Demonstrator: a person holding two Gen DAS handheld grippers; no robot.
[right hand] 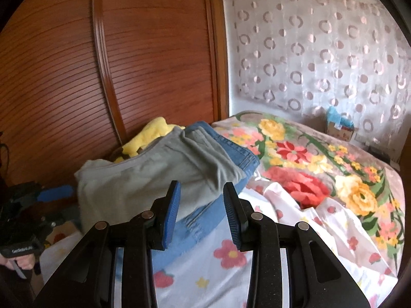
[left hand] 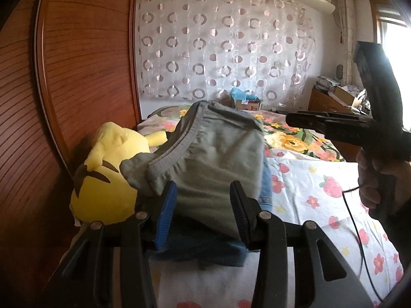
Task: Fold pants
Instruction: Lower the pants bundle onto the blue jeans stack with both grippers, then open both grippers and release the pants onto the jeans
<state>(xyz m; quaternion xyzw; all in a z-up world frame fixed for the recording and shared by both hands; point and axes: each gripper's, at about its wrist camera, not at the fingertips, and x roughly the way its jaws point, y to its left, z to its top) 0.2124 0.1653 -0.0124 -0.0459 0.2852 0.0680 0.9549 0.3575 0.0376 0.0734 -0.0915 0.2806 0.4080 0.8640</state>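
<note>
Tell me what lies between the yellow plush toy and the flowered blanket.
In the right wrist view: folded grey pants stacked on blue jeans, between the plush toy and blanket.

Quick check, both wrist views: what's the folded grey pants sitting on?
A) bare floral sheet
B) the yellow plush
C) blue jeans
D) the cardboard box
C: the grey pants lie on top of blue jeans, whose denim shows beneath and beside them.

The left gripper has black angular arms with round silver pivot pins and ribbed blue finger pads; the right gripper matches it, with pale strips along its frame; a thin black cable trails below a bare-skinned hand; white lettering marks one black handle.
</note>
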